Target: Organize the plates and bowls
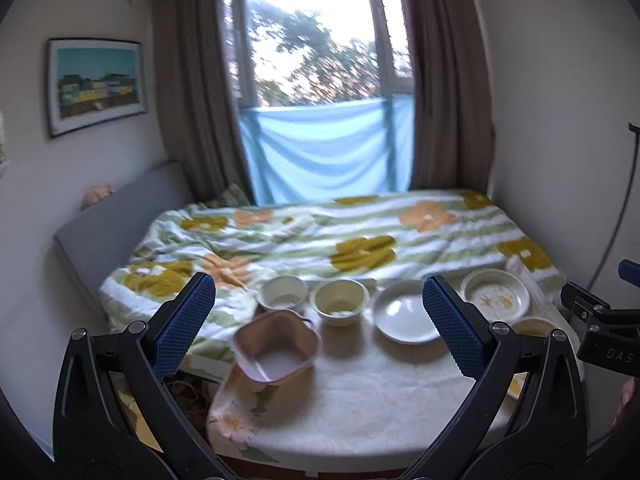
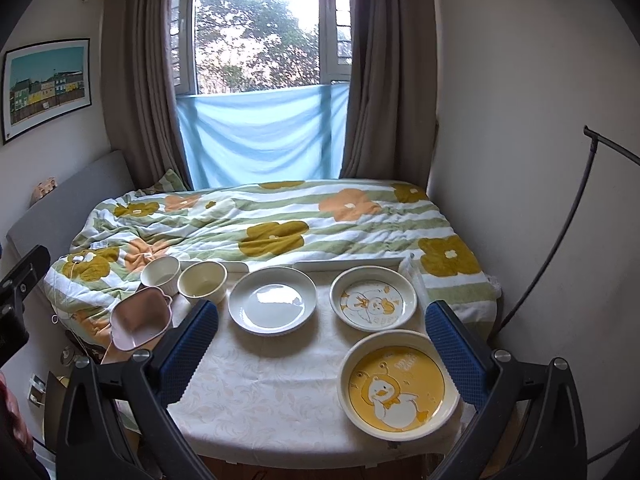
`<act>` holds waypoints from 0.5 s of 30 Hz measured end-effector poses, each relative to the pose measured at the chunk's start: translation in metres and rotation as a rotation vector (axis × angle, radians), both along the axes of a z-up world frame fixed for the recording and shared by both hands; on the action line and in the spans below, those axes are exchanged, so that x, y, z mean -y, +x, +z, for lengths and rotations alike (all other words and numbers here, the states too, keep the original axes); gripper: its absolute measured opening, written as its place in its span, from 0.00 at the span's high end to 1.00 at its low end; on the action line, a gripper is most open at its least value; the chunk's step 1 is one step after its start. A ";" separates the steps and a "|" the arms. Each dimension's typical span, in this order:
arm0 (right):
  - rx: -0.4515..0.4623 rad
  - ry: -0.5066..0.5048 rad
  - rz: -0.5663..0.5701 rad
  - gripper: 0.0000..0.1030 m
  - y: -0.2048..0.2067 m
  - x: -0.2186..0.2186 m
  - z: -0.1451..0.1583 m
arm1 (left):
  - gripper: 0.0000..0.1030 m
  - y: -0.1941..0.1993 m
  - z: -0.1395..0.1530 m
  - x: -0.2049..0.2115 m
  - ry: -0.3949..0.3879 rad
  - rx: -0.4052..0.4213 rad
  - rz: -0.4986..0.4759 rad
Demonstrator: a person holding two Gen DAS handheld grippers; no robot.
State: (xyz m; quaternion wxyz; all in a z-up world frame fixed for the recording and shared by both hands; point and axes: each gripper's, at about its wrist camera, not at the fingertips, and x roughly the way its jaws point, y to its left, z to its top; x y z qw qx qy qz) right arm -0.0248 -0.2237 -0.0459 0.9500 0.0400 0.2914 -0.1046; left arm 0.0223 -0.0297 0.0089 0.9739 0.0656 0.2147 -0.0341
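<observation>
A bed with a flowered, green-striped quilt point(image 2: 276, 220) fills the room behind the table, whose pale patterned tablecloth point(image 2: 272, 396) hangs over the near edge. Brown curtains point(image 2: 136, 80) frame a window point(image 2: 256, 28) with a blue cloth point(image 2: 260, 136) across its lower part. A framed picture point(image 2: 46, 88) hangs on the left wall

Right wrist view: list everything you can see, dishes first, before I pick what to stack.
Round bowls: 2, cream, table's far left, side by side.
Pink bowl: 1, squarish, table's left edge, tilted.
Plain plate: 1, white, far centre.
Cartoon plate: 1, white with orange drawing, far right.
Yellow plate: 1, duck picture, near right.
Table: 1, pale patterned cloth.
Bed quilt: 1, green stripes, flowers, behind table.
Blue cloth: 1, under window.
Right gripper: open, empty, above table.
Left gripper: open, empty.
</observation>
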 end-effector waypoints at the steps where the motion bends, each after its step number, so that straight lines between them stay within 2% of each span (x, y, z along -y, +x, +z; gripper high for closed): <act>1: -0.014 0.004 -0.016 0.00 -0.001 0.004 -0.003 | 0.00 0.005 -0.002 0.004 -0.008 -0.025 -0.035; 5: -0.064 0.065 -0.067 0.00 -0.012 0.029 -0.023 | 0.00 0.026 -0.025 0.030 -0.010 -0.111 -0.152; 8: -0.130 0.121 -0.089 0.00 -0.018 0.055 -0.054 | 0.00 0.039 -0.051 0.060 -0.021 -0.198 -0.234; 10: -0.161 0.164 -0.098 0.00 -0.023 0.077 -0.074 | 0.00 0.047 -0.074 0.085 -0.026 -0.279 -0.298; 15: -0.233 0.244 -0.073 0.01 -0.023 0.132 -0.124 | 0.00 0.063 -0.136 0.144 -0.005 -0.441 -0.373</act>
